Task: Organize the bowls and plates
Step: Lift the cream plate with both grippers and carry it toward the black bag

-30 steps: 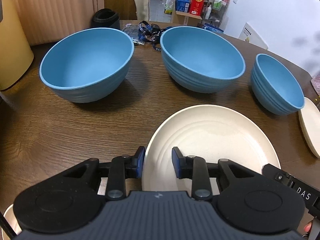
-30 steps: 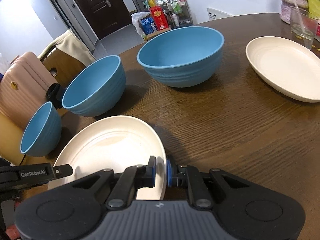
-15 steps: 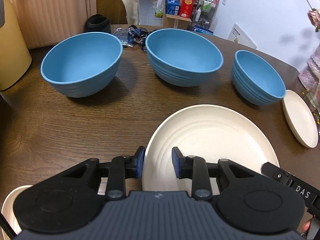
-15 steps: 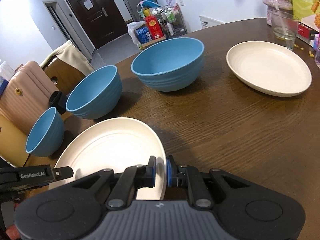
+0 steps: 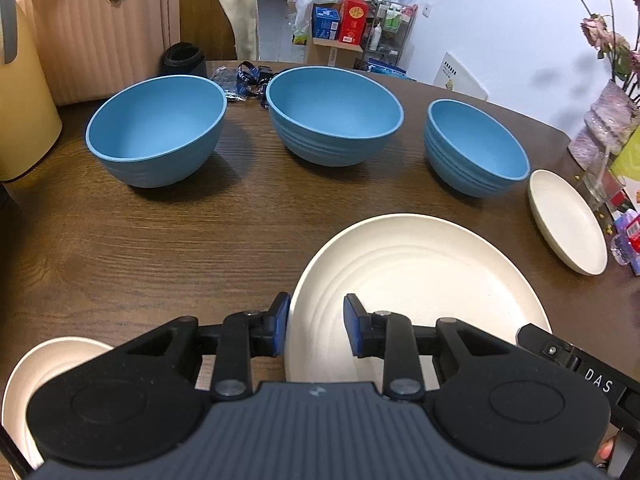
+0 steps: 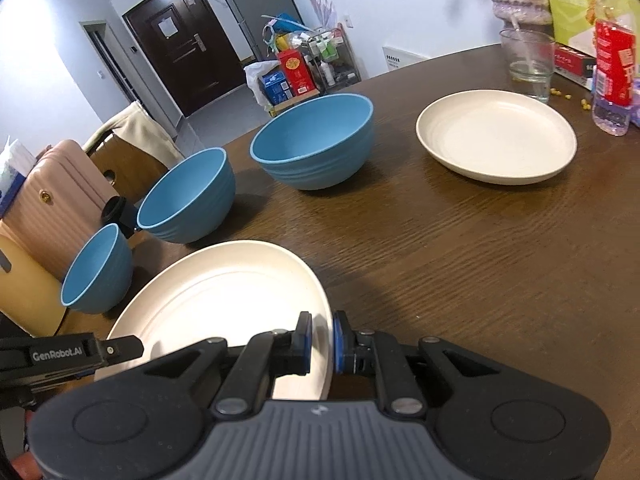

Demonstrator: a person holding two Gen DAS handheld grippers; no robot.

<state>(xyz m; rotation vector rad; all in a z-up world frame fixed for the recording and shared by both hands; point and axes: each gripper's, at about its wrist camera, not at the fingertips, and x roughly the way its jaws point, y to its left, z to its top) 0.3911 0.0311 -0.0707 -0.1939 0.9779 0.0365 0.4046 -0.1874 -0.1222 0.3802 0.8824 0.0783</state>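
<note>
**Cream plate pinched at both edges**

Right tool (image 6: 320, 340) clamps the cream plate's (image 6: 224, 292) near rim. Left tool (image 5: 315, 326) straddles the opposite rim, narrow, probably gripping; contact unclear. Plate above the table (image 5: 160, 248). Only the left view shows a third plate (image 5: 36, 372) under the tool.

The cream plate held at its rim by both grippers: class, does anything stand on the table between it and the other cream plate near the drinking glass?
Nothing visible does. Between the held plate and the cream plate beside the drinking glass lies only bare wooden table. The nearest blue bowl stands off to the side.
</note>
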